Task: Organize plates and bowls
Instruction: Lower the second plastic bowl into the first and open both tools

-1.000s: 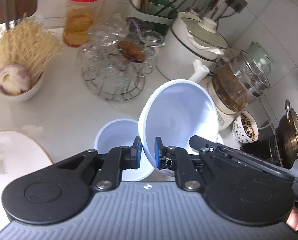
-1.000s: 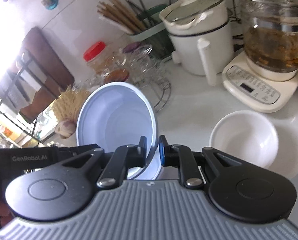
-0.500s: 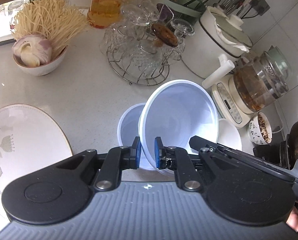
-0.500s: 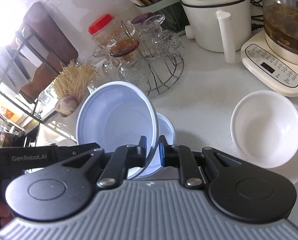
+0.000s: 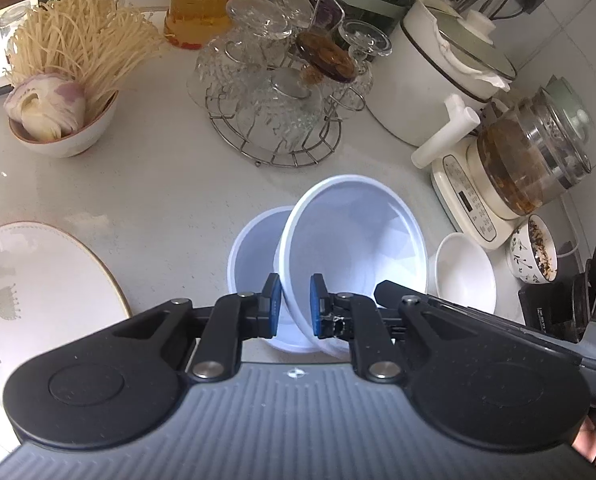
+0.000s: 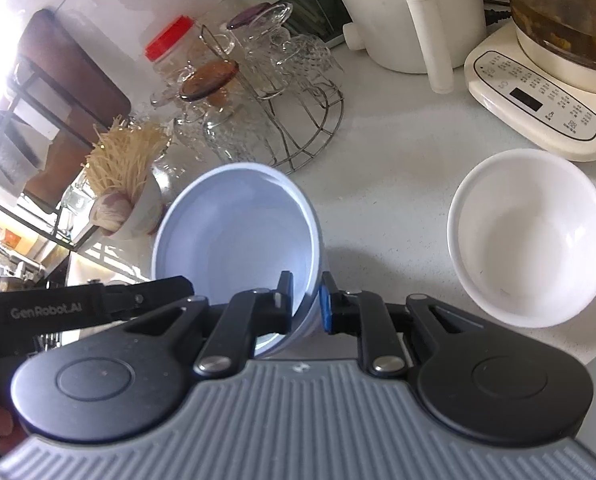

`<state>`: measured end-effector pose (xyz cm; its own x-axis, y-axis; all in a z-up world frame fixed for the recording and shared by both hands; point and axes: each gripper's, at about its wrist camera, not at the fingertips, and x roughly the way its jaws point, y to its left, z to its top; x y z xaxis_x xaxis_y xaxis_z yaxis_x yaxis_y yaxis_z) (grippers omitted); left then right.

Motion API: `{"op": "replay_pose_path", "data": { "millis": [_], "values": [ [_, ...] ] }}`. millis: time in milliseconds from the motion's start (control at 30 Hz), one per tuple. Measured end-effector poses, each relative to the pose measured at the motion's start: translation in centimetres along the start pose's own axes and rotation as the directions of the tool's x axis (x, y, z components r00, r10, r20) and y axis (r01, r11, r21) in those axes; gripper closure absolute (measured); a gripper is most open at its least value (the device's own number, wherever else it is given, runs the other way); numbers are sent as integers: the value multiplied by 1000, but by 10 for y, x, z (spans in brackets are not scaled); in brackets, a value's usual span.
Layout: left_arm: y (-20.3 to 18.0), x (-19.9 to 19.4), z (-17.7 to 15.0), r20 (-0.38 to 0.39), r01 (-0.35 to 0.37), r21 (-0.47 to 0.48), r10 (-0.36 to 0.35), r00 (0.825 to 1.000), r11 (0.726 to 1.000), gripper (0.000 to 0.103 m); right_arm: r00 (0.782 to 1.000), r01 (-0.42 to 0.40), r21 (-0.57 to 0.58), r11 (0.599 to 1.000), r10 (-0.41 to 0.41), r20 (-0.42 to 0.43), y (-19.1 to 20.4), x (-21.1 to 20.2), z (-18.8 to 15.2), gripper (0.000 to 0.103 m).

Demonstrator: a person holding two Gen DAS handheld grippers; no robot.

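Observation:
Both grippers pinch the rim of one pale blue-white bowl (image 5: 354, 236), held tilted above the counter. My left gripper (image 5: 295, 310) is shut on its near rim. My right gripper (image 6: 306, 304) is shut on the rim from the other side; the bowl also shows in the right wrist view (image 6: 234, 240). A second pale bowl (image 5: 254, 248) sits on the counter directly beneath, partly hidden. A white bowl (image 6: 530, 236) stands on the counter to the right, also in the left wrist view (image 5: 466, 272). A large floral plate (image 5: 30, 288) lies at the left.
A wire rack of glass cups (image 5: 278, 100) stands behind. A bowl with noodles and onion (image 5: 62, 120) is at back left. A white pot (image 5: 438, 80), a tea kettle on its base (image 5: 518, 168) and a small patterned bowl (image 5: 534, 252) line the right.
Both grippers have lifted with the held bowl and drawn back, so the counter shows from higher up. The bowl now sits over the second bowl, closer to the white bowl.

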<state>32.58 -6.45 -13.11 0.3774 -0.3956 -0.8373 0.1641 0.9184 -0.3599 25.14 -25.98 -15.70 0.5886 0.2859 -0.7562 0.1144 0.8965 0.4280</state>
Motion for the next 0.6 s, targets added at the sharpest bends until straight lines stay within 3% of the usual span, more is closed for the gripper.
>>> {"op": "replay_pose_path", "data": {
  "millis": [100,233,600],
  "values": [
    [-1,-1,2,4,-19,-6,19,1000,1000,79,1000,8,1,1000,-8,0,-1,0,1,84],
    [-5,-10,6,33,-36,12,35,999,999,79,1000,6,-4,1000,-6,11,-1,-7,2,62],
    [-32,-36,8,111,-15,96,4,994,995,78,986,68,-87,994,-54,159,8,-50,5,61]
  ]
}}
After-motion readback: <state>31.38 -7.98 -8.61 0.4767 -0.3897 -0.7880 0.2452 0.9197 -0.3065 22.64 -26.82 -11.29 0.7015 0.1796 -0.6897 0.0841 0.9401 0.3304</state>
